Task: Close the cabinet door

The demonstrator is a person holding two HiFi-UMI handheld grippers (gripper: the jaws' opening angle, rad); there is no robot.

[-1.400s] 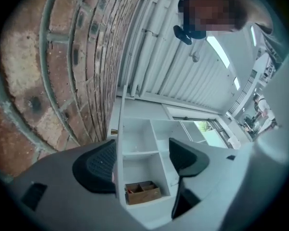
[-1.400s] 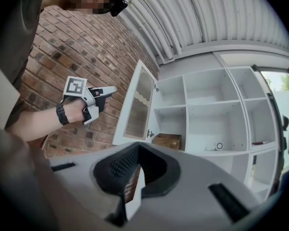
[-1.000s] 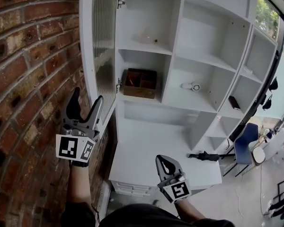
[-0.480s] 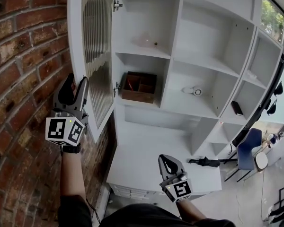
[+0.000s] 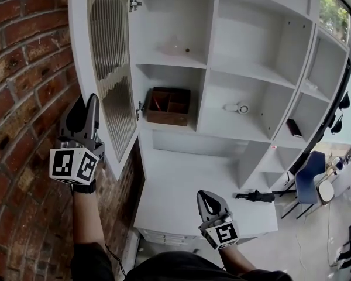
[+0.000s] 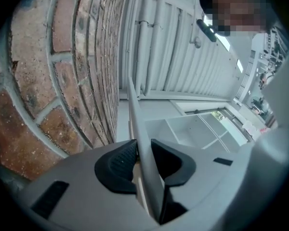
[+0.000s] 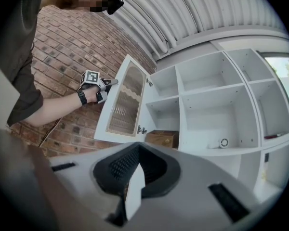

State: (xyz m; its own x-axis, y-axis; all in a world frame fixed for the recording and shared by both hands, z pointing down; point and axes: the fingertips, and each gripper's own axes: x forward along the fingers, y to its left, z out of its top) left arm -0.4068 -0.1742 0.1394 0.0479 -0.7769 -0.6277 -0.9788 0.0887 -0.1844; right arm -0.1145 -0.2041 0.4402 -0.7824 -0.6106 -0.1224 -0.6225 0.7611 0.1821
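The white cabinet door [image 5: 108, 69] with a ribbed glass panel stands swung wide open against the brick wall. My left gripper [image 5: 85, 113] is at its free left edge, pointing up. In the left gripper view the thin door edge [image 6: 135, 109] runs between the two dark pads [image 6: 116, 163]. The jaws are closing and both pads touch the edge. My right gripper [image 5: 209, 202] hangs low over the white counter, its jaws together and nothing held. From the right gripper view the door [image 7: 125, 100] and the left gripper [image 7: 108, 83] show at the far left.
The brick wall [image 5: 23, 98] lies close behind the door. A wooden box [image 5: 168, 105] sits in the compartment by the hinges, a small round white thing [image 5: 238, 107] on the shelf beside it. A black object [image 5: 256, 196] lies on the counter [image 5: 187, 186]. A blue chair [image 5: 307, 183] stands at right.
My left gripper has risen to the door's free edge and its jaws have narrowed from wide apart to closed around that edge. The right gripper has hardly moved.
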